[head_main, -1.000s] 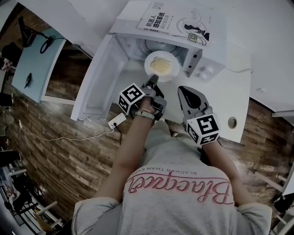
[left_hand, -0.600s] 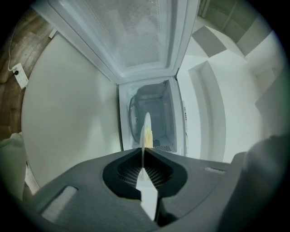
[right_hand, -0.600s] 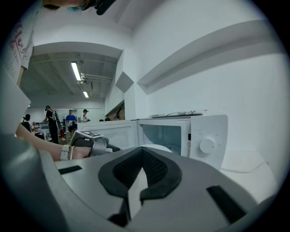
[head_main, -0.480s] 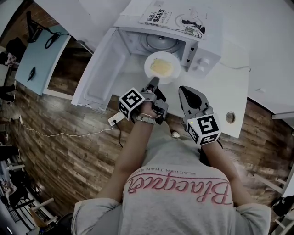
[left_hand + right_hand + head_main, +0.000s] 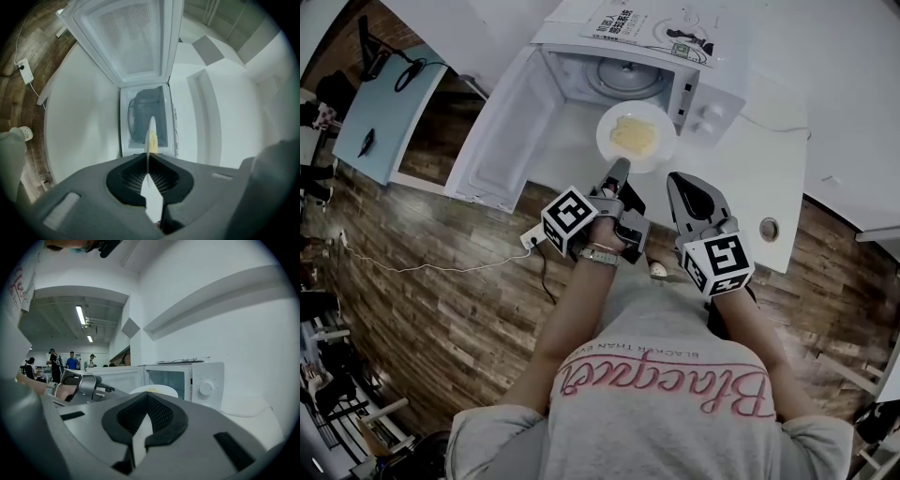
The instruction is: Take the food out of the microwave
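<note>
My left gripper [image 5: 620,167], seen from the head camera at frame centre, is clenched on the near rim of a white plate [image 5: 649,159]. The plate carries pale yellow food [image 5: 630,134] and sits just outside the mouth of the microwave [image 5: 719,101], above the white counter [image 5: 769,183]. The microwave's door [image 5: 502,122] hangs wide open at the left. My right gripper [image 5: 682,184] is just beside the left one, jaws together on nothing. A book [image 5: 652,23] lies on the microwave's top; its cover bears Chinese characters too small to read. My T-shirt [image 5: 666,394], at the bottom of the frame, shows part of a line, "BLACKER THAN EVE".

Only the left gripper view shows the grip itself. The plate runs edge-on between the pads, with the empty oven cavity [image 5: 140,117] straight behind it. A power strip [image 5: 24,70] lies on the wooden floor at upper left.

Only the right gripper view shows the control knob [image 5: 205,388] and, far left, people [image 5: 71,360] standing under ceiling lights [image 5: 80,315].
</note>
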Demonstrator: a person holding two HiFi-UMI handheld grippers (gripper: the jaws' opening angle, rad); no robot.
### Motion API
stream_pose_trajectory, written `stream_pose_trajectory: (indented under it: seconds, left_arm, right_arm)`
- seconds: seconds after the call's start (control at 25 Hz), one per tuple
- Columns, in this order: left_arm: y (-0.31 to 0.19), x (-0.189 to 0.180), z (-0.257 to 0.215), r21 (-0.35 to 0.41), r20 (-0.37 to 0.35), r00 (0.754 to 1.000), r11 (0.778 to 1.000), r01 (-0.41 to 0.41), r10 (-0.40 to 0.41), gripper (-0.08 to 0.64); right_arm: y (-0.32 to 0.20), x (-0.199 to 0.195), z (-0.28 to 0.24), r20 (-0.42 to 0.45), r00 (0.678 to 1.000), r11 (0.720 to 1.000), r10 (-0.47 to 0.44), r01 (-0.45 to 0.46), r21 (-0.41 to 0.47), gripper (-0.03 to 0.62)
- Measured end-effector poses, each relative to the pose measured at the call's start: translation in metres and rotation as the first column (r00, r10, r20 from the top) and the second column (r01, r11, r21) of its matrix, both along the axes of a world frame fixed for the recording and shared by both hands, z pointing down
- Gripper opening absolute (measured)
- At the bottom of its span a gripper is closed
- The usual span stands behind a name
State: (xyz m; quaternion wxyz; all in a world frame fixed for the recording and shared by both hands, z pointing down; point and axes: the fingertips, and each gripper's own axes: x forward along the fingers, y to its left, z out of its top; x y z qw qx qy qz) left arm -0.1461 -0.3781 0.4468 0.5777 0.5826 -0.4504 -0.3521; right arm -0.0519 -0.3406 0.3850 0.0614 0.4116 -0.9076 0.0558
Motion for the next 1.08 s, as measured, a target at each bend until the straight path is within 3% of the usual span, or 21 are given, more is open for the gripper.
stream_pose_trajectory:
  seconds: [0.64,1.08]
  left_arm:
    - [0.024,0.015,-0.004,0.007,0.006,1.0,1.0,0.001,-0.001,0.017]
    - [0.029,0.011,-0.009,0.016,0.012,1.0,1.0,0.025,-0.026,0.017]
  right_arm:
    - [0.004,0.017,-0.004,0.002,1.0,1.0,0.011,-0.011,0.014,0.008]
    - [0.014,0.011,-0.01,0.001,0.999,0.998,-0.039,0.038,0.046,0.008]
